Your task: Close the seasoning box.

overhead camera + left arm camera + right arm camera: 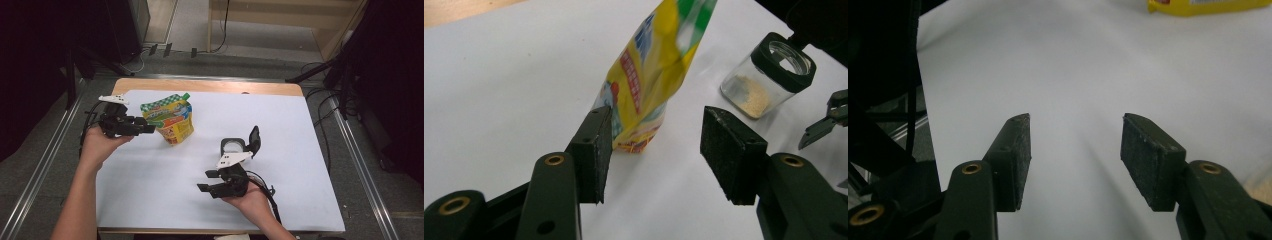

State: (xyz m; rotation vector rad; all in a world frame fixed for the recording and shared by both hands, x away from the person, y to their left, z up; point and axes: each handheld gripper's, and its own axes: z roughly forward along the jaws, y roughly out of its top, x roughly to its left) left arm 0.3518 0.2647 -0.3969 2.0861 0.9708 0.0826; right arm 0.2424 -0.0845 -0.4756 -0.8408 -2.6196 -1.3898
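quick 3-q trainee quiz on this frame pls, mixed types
1. True or false: the left gripper is clamped on the yellow pouch.
2. What state is the glass jar in? A lid flipped open, B lid shut, C lying on its side.
3. What lies between the pads of the right gripper?

Key: 1 false, its pads stand apart, just short of the pouch. 2 A. 3 nothing but the white table cover.

Bare white sheet (150, 185) lies open at the near side (the pouch (169, 119) and jar (233, 146) block the middle).
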